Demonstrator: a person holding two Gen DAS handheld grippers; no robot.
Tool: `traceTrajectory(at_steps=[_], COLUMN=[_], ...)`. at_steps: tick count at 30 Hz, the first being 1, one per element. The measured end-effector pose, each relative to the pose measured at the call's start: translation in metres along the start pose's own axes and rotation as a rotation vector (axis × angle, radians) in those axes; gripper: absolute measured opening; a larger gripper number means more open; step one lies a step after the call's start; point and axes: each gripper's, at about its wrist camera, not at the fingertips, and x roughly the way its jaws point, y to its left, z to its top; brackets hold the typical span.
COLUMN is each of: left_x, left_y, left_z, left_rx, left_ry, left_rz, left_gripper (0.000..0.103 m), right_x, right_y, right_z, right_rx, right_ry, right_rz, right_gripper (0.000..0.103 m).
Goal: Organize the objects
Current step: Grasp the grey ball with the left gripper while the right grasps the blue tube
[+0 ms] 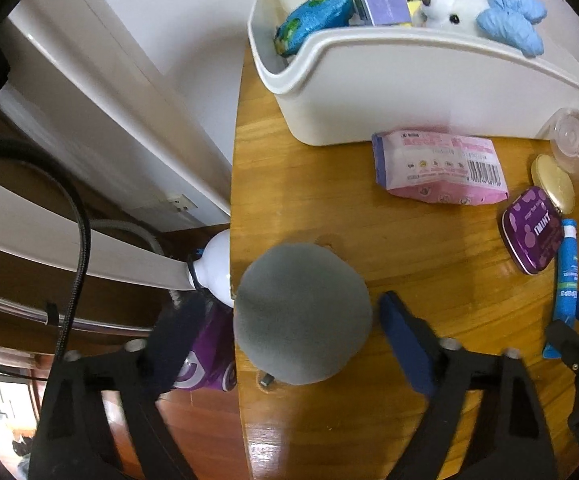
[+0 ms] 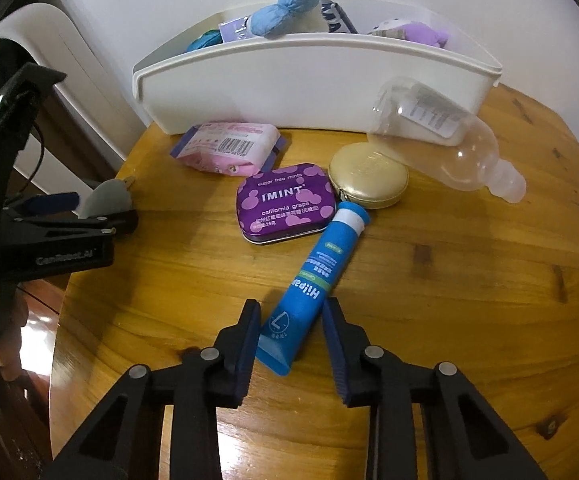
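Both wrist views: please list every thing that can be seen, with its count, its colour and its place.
Storage bin: one, white, back of the table, filled with toys and packets.
Wet-wipes pack: one, pink, in front of the bin.
Mint tin: one, purple, mid-table.
Compact case: one, gold, right of the tin.
Plastic bottle: one, clear, lying against the bin.
Cream tube: one, blue, between the right fingers.
Grey rounded object: one, table's left edge, between the left fingers.
Table: one, wooden.
Left gripper: black, blue fingers, open.
Right gripper: black, blue fingers, open.
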Motion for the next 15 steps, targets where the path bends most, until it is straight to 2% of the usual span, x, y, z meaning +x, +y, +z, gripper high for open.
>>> traceTrajectory(at_steps=[2, 8, 15], left_x=[-0.002, -0.008, -0.023], left_y=[-0.001, -0.011, -0.026], left_z=[0.000, -0.003, -0.012], left_rx=[-0.014, 0.013, 0.057], left_ry=[0.000, -0.015, -0.042], left_rz=[0.001, 0.036, 0.041], left_gripper=[0.070, 0.066, 0.063], right_x=[-0.003, -0.008, -0.015], right_y=[0.000, -0.003, -0.006], right_z=[-0.001, -0.008, -0.016], right_rx=[-0.003, -0.008, 0.014], right_ry=[-0.005, -0.006, -0.006], right_rz=[-0.004, 0.007, 0.050], right_gripper=[0.031, 0.025, 0.018])
